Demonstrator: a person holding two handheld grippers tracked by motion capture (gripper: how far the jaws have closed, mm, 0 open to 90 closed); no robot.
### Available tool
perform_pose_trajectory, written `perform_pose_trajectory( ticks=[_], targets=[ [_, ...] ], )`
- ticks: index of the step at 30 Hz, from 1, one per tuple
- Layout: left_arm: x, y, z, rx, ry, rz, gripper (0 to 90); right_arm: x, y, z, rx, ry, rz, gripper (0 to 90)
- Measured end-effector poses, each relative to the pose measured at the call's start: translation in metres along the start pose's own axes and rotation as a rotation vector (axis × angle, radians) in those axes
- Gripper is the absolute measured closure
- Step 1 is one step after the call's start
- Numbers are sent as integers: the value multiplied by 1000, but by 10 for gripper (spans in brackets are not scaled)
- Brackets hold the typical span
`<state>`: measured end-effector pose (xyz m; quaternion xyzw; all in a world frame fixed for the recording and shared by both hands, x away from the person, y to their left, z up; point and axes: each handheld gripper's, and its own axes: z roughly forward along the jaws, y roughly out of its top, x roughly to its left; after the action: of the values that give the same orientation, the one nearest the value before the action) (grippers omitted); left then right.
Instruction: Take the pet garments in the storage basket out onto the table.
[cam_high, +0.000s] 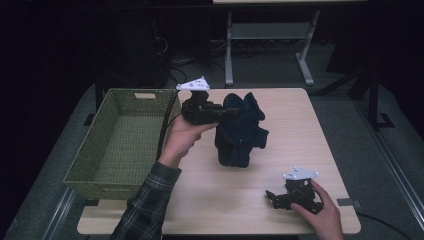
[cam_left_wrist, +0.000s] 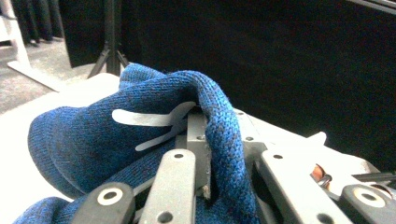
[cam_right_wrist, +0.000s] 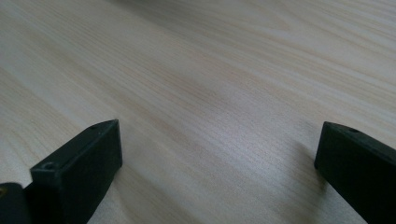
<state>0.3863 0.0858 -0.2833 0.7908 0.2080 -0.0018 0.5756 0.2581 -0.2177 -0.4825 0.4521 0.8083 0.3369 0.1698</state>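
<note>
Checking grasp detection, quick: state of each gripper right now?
Left gripper: closed on the dark blue knit garment, lifted above the table.
Right gripper: open, holding nothing, low over the bare tabletop.

High view: dim room, dark surroundings, only the surface (cam_high: 280, 125) lit from overhead. Left gripper view: near linkage out of focus, blue knit cloth (cam_left_wrist: 93, 140) sharp. Right gripper view: soft shadows, far wood grain blurred.
</note>
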Motion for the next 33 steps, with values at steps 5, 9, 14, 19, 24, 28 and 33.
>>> perform_pose_trajectory(
  ticks=[5, 9, 14, 19, 24, 28, 33],
  targets=[
    [-4, -4, 17, 23, -40, 3, 804, 0, 0, 0, -1, 0, -1, 5],
    [-4, -14, 31, 49, -62, -7, 804, 0, 0, 0, -1, 0, 0, 5],
    [1, -32, 54, 126, -84, -18, 804, 0, 0, 0, 1, 2, 1, 4],
    [7, -50, 74, 185, -96, -40, 803, 0, 0, 0, 0, 2, 2, 5],
    [13, -62, 86, 225, -60, -48, 800, 0, 0, 0, 1, 1, 1, 5],
    [16, -67, 91, 245, -21, -36, 799, 0, 0, 0, 1, 2, 2, 5],
    [22, -73, 96, 278, 31, -20, 799, 0, 0, 0, 3, 2, 5, 5]
  ],
)
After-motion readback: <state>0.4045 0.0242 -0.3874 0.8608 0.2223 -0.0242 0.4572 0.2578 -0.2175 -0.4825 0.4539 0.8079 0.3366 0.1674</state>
